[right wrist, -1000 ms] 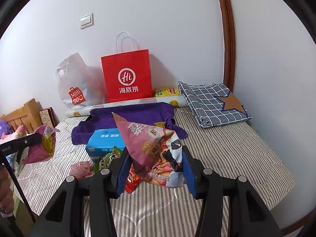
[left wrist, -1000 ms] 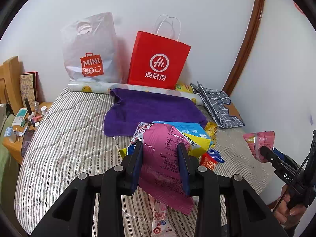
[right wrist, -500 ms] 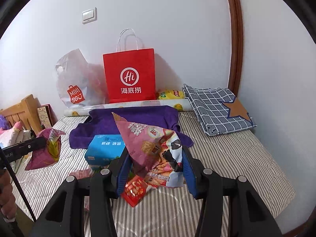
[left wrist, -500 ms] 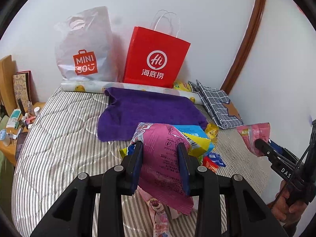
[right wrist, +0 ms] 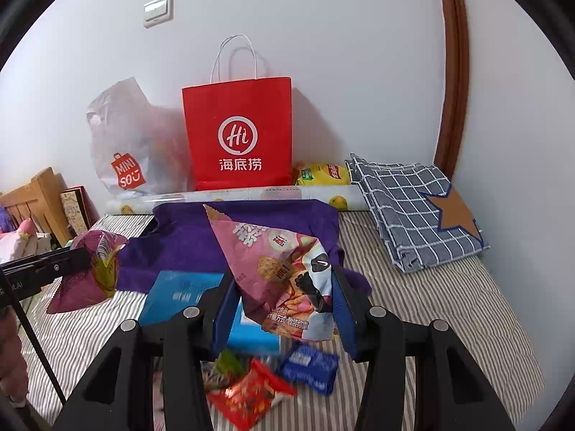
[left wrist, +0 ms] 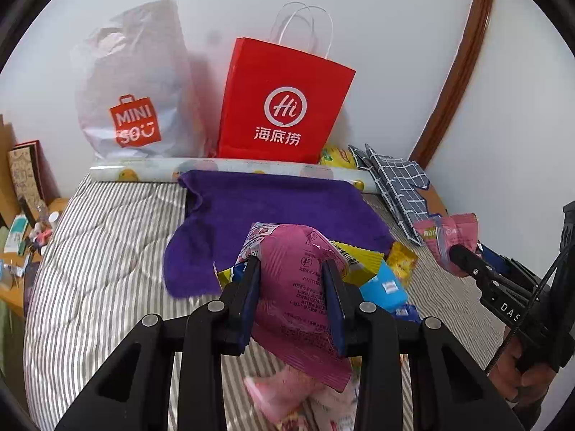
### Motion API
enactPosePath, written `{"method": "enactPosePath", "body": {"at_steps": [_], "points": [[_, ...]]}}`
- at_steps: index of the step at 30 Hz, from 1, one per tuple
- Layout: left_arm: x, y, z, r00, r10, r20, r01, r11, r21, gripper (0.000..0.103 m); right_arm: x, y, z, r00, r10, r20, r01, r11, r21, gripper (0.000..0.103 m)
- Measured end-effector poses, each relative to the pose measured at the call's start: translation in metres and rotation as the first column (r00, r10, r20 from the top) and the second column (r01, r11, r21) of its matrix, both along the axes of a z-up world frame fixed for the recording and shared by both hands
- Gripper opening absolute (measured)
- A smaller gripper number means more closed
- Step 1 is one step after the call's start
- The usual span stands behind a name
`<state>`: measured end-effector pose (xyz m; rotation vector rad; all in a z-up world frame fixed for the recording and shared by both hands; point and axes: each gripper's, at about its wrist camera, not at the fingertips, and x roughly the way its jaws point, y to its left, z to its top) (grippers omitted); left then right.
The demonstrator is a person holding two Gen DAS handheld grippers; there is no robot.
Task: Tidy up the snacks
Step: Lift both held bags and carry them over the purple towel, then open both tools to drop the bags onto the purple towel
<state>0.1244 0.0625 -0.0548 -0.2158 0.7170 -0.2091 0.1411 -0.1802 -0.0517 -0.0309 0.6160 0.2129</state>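
My left gripper [left wrist: 291, 280] is shut on a magenta snack bag [left wrist: 298, 287] and holds it above the striped bed. My right gripper [right wrist: 282, 298] is shut on a pink cracker bag [right wrist: 280, 269], also lifted. Each held bag shows in the other view: the cracker bag in the left wrist view [left wrist: 445, 237], the magenta bag in the right wrist view [right wrist: 90, 269]. Loose snacks lie below: a blue box [right wrist: 179, 294], a red packet [right wrist: 248, 395], a blue packet [right wrist: 309, 366], a yellow bag [left wrist: 355, 258]. A red paper bag [right wrist: 237, 136] and a white MINISO bag [left wrist: 133, 86] stand against the wall.
A purple towel [left wrist: 273, 208] lies on the bed [left wrist: 104, 251] before the bags. A printed roll [right wrist: 251, 194] lies along the wall. A yellow chip bag [right wrist: 320, 174] and folded checked cloth [right wrist: 413, 212] are at the right. A cluttered nightstand [left wrist: 21, 244] stands left.
Both grippers have moved forward toward the wall bags, each still carrying its snack bag. The red and MINISO bags appear larger and closer.
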Motion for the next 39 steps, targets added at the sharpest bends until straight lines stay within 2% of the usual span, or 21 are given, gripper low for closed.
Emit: {"method": "enactPosePath", "body": {"at_steps": [14, 22, 30, 39], "points": [[0.071, -0.004, 0.018, 1.0, -0.013, -0.016, 0.014, 0.999, 0.048, 0.034, 0.075, 0.011, 0.016, 0.999, 0.037, 0.019, -0.037, 0.999, 0.008, 0.046], [0.116, 0.005, 0.019, 0.999, 0.009, -0.043, -0.006, 0.998, 0.065, 0.034, 0.119, 0.018, 0.013, 0.999, 0.052, -0.002, -0.052, 0.999, 0.014, 0.046], [0.164, 0.014, 0.003, 0.996, 0.025, -0.087, -0.02, 0.998, 0.058, 0.034, 0.165, 0.022, -0.005, 0.996, 0.06, -0.063, -0.06, 0.998, 0.001, 0.046], [0.206, 0.021, -0.04, 0.986, 0.033, -0.166, -0.023, 0.998, 0.062, 0.034, 0.203, 0.02, -0.056, 0.977, 0.056, -0.206, -0.061, 0.998, -0.018, 0.046]]}}
